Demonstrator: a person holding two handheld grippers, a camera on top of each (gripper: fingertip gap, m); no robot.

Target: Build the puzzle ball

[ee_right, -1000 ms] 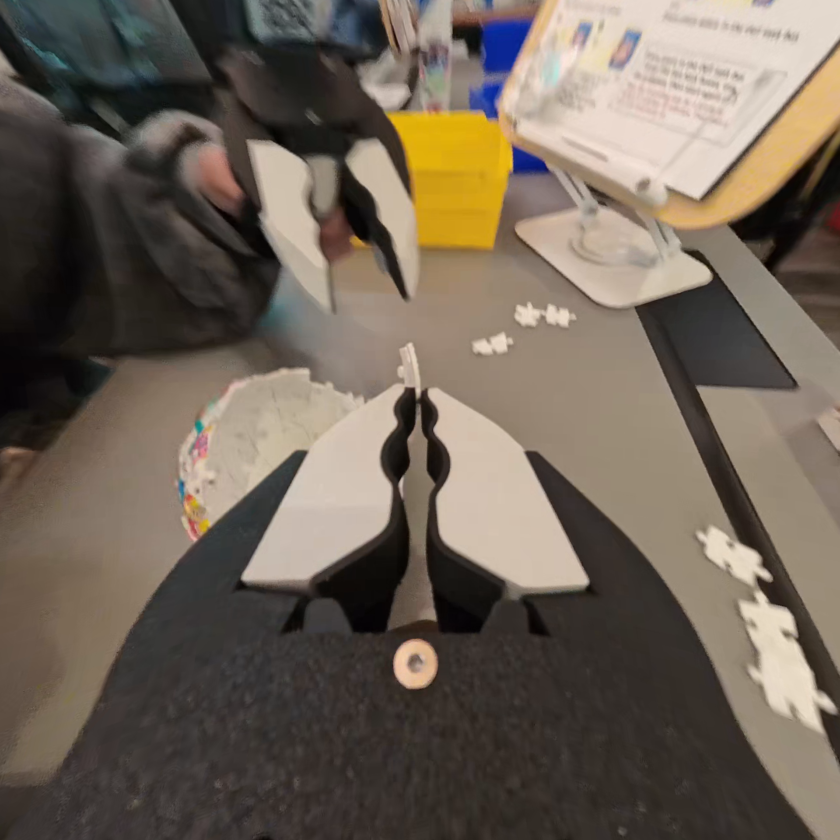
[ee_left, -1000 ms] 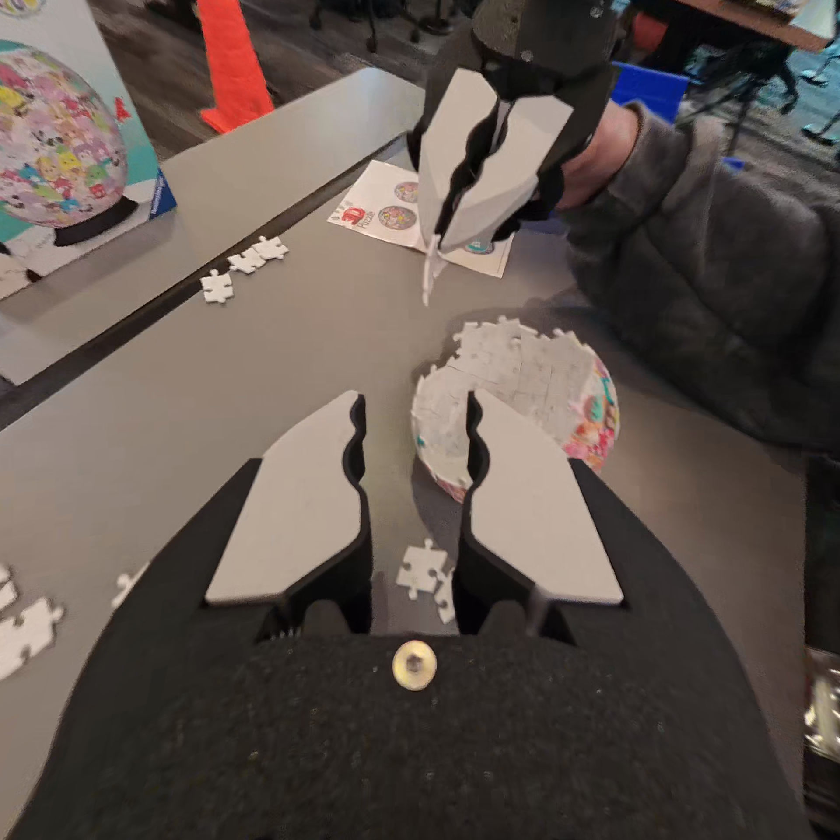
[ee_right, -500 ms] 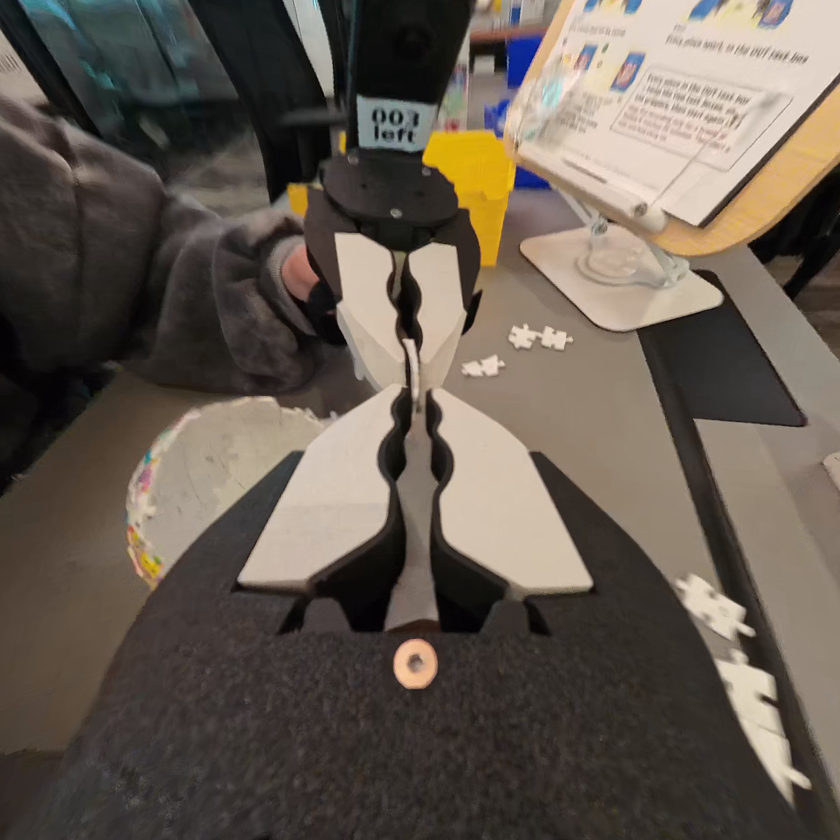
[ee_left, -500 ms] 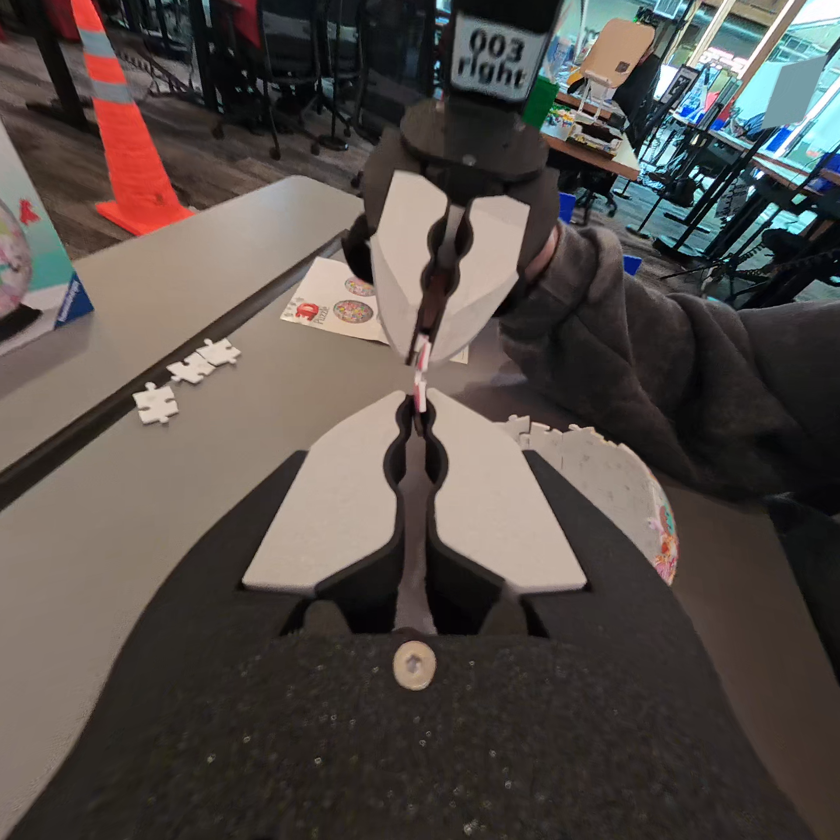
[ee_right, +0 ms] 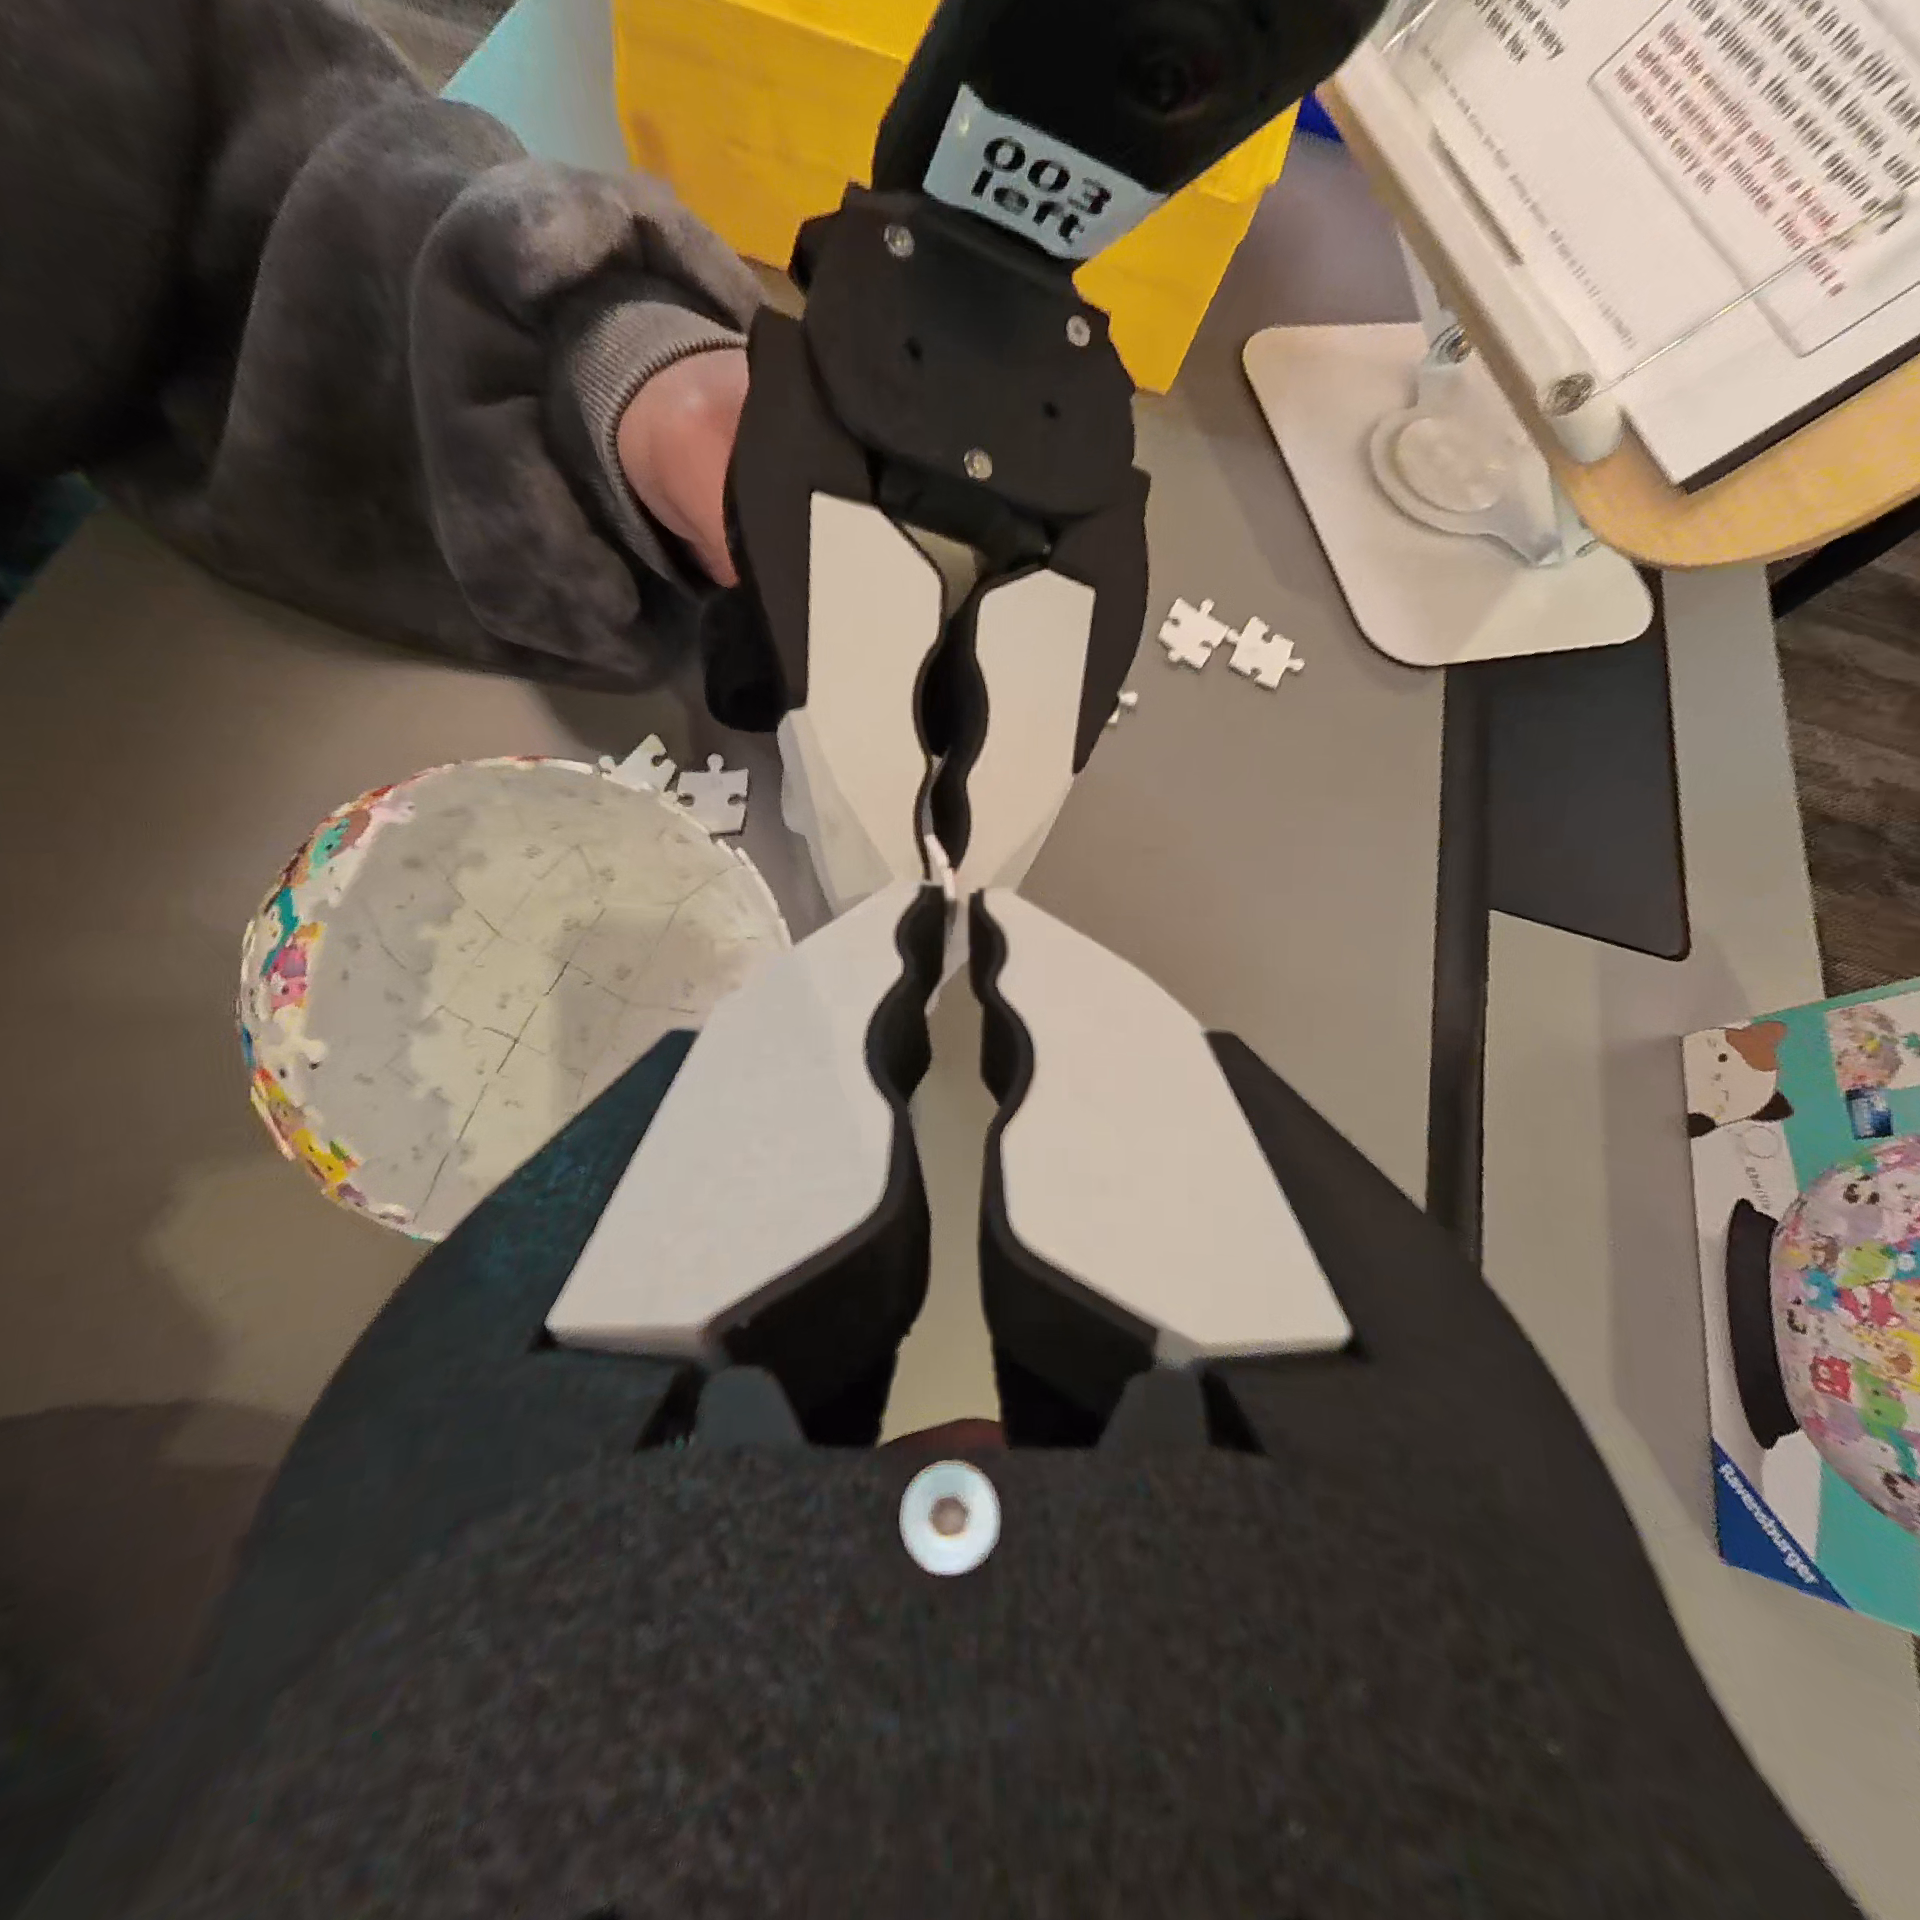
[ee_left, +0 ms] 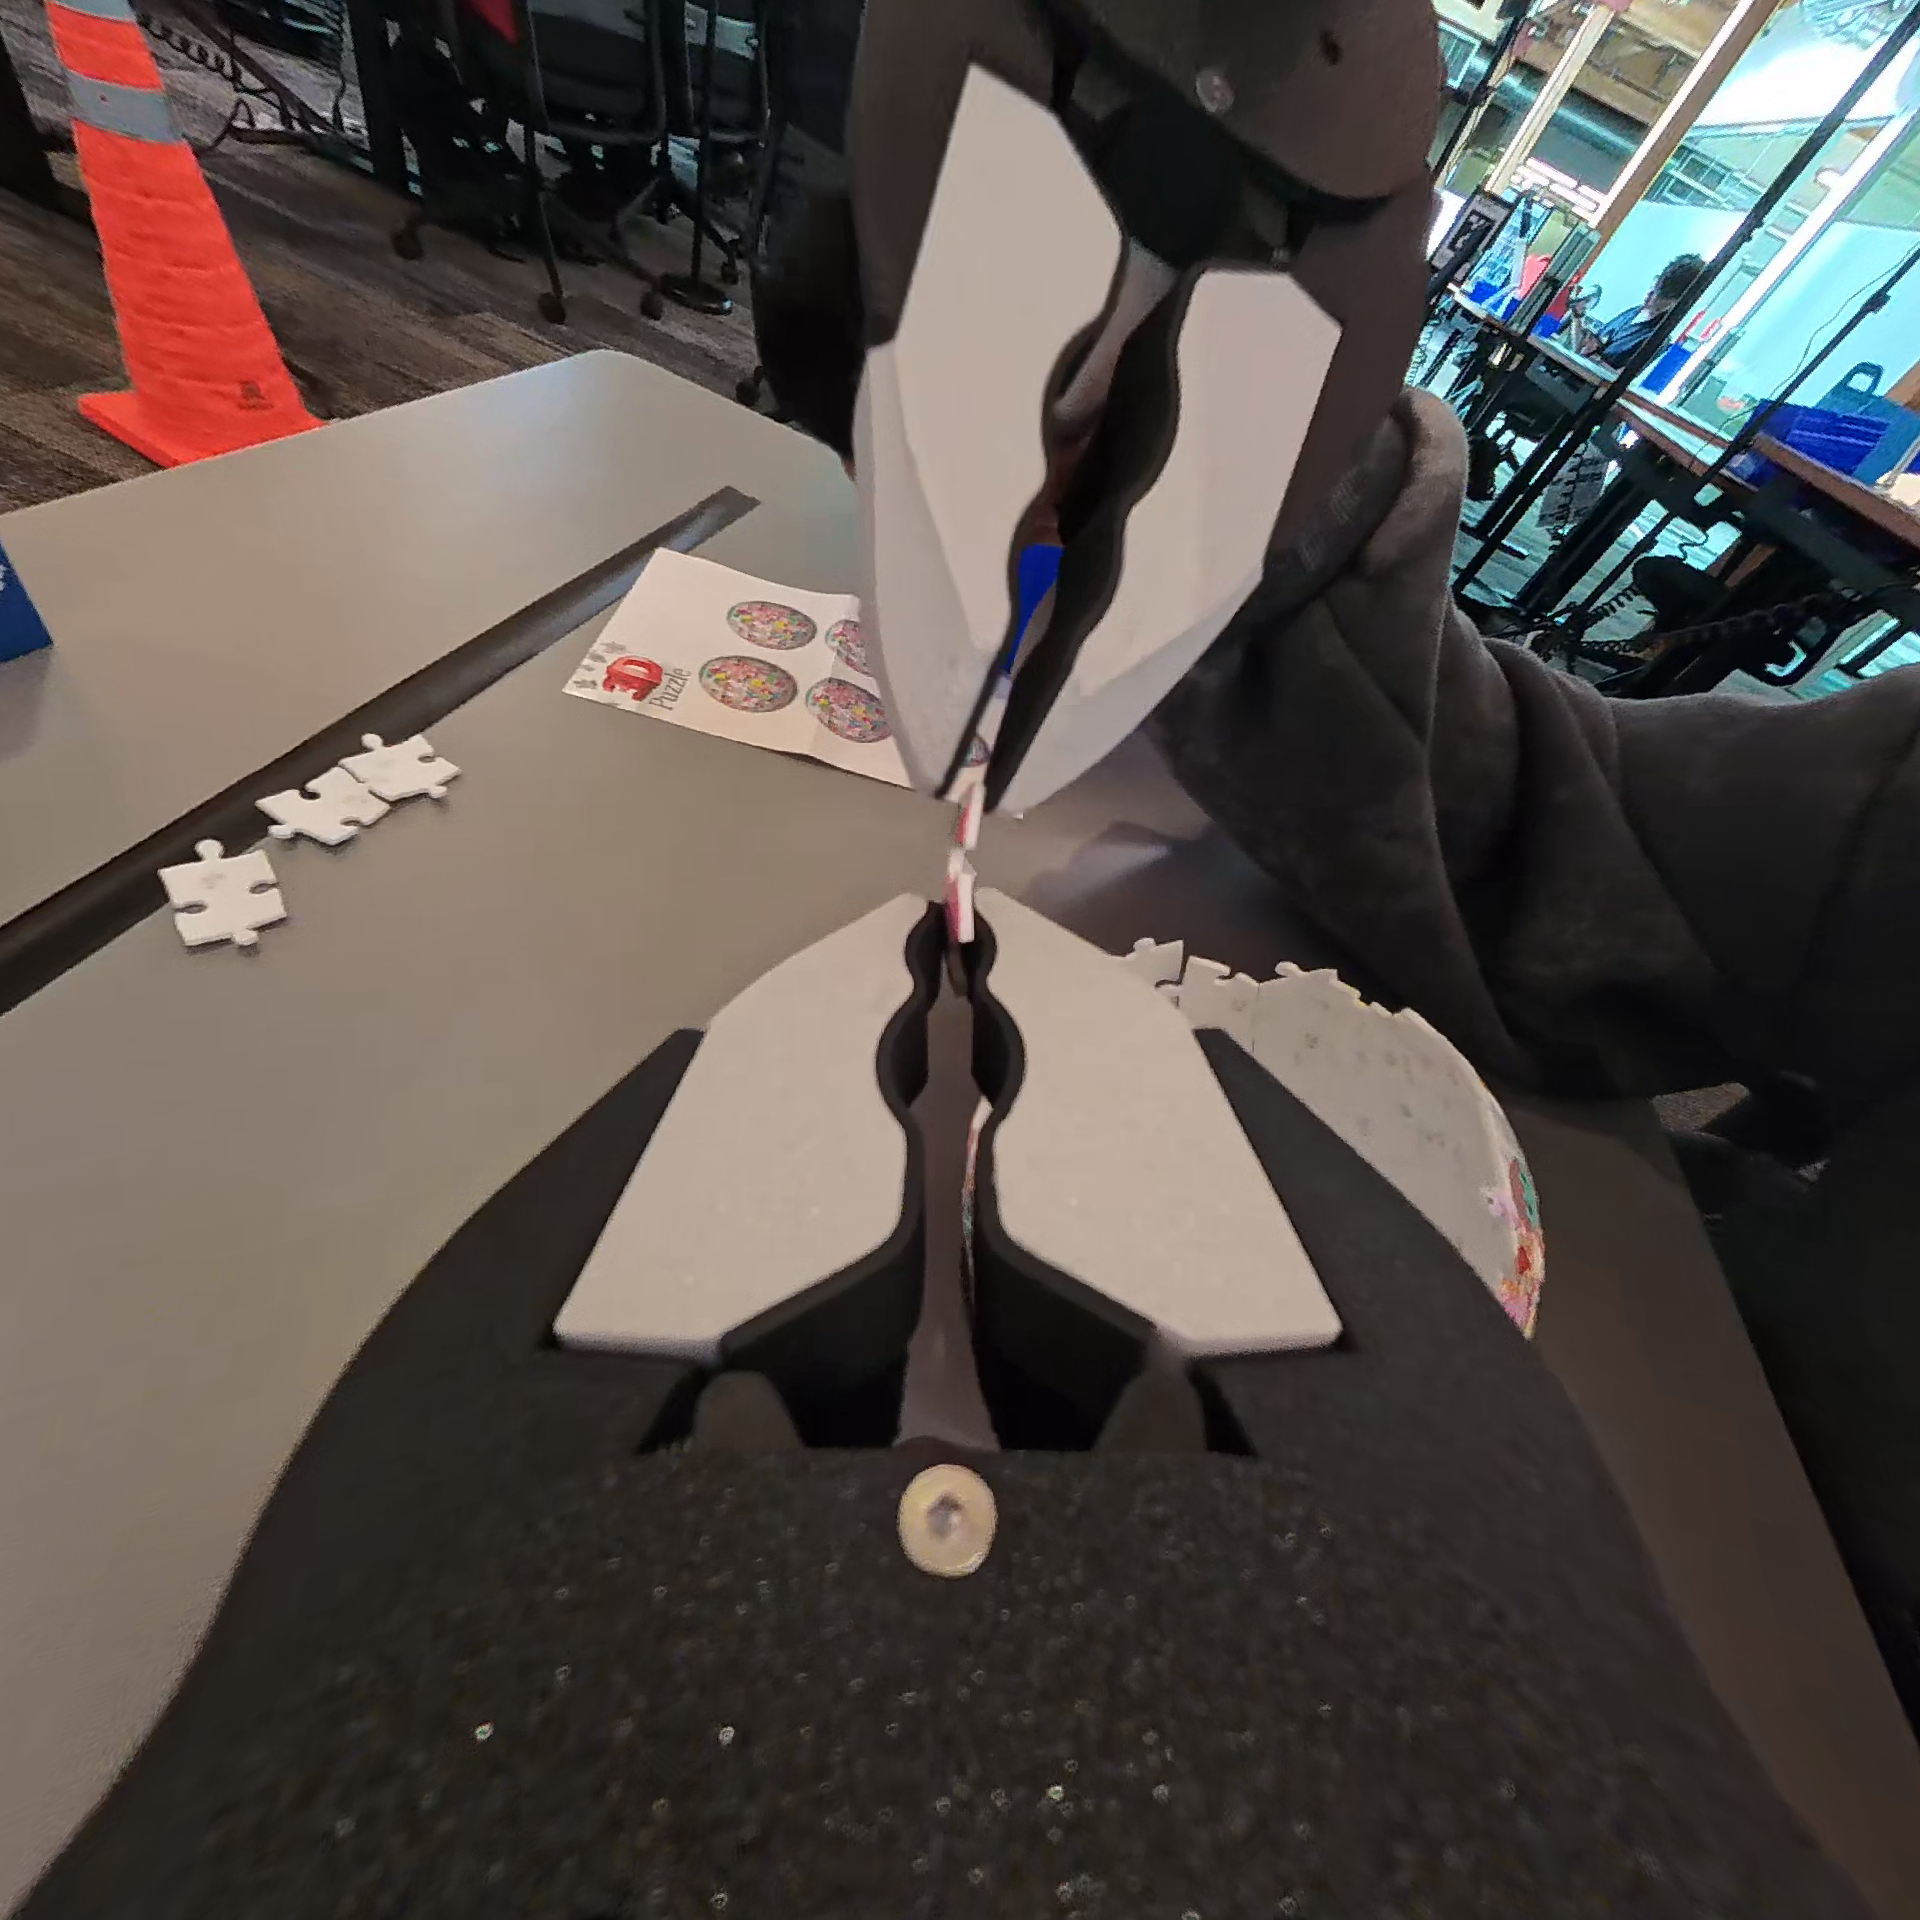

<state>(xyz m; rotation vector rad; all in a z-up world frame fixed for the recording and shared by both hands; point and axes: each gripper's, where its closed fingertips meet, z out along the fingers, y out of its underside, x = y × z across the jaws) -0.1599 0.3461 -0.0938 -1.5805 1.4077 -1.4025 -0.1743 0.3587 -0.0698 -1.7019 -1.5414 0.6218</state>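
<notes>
My left gripper (ee_left: 958, 920) is shut on the lower end of a thin puzzle piece (ee_left: 964, 883), which I see edge-on with a pink and white rim. My right gripper (ee_left: 969, 795) points down at it from above, tip to tip. In the right wrist view the right gripper (ee_right: 948, 909) has its fingertips slightly apart. The piece (ee_right: 943, 873) lies against one fingertip with a slit beside it. The left gripper (ee_right: 940, 847) meets it from the far side. The half-built puzzle ball (ee_right: 488, 987) lies open side up on the grey table, and also shows in the left wrist view (ee_left: 1382, 1091).
Loose white pieces lie at the left (ee_left: 312, 805), by the ball (ee_right: 696, 784) and near a document stand (ee_right: 1226, 644). A leaflet (ee_left: 727, 665), the puzzle box (ee_right: 1829, 1247), a yellow bin (ee_right: 748, 114) and the person's grey sleeve (ee_left: 1558, 779) surround the work spot. Less than 4 cm separates the two grippers' tips. The left tips stand about 15 cm off the half-built puzzle ball (ee_right: 488, 987).
My left gripper was open over the ball, then rose and shut on the piece held by the right gripper. The right fingertips have eased slightly apart. The two grippers have moved closer together.
</notes>
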